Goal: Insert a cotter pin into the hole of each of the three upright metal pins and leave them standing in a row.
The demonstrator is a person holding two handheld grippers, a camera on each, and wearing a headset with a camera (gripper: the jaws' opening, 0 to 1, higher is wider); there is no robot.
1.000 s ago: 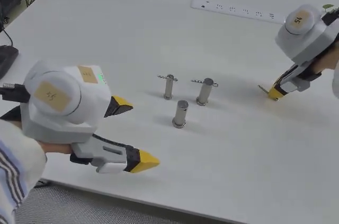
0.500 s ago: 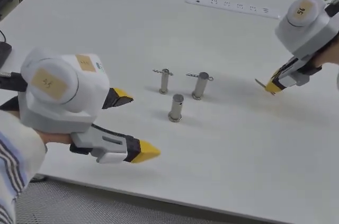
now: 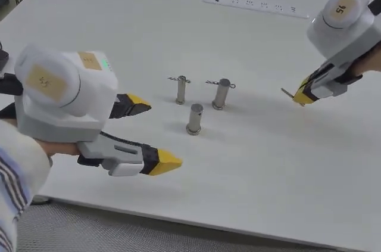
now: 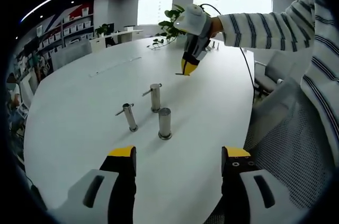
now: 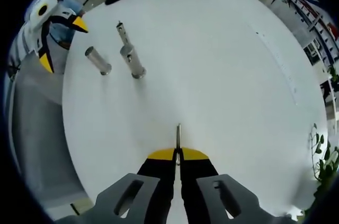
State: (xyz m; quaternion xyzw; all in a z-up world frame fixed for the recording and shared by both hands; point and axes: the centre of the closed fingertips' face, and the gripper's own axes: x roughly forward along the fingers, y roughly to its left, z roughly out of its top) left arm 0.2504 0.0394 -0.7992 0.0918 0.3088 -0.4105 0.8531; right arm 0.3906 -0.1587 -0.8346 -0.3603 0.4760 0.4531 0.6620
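Observation:
Three upright metal pins stand mid-table. The back-left pin (image 3: 181,89) and the back-right pin (image 3: 221,93) each carry a cotter pin through the top. The front pin (image 3: 194,119) (image 4: 164,123) has none. My left gripper (image 3: 152,134) (image 4: 179,152) is open and holds nothing, low and to the left of the pins. My right gripper (image 3: 300,97) (image 5: 178,153) is shut on a cotter pin (image 5: 178,136) (image 3: 287,92), which juts from its tips just above the table, well to the right of the pins.
A white power strip (image 3: 256,5) lies at the far side of the table. The near table edge (image 3: 178,219) runs just below the left gripper. A striped sleeve (image 4: 296,28) shows behind the right gripper.
The head camera has shifted, so everything sits a bit higher and more to the left. The left gripper has edged slightly closer to the pins. The right gripper still holds the cotter pin.

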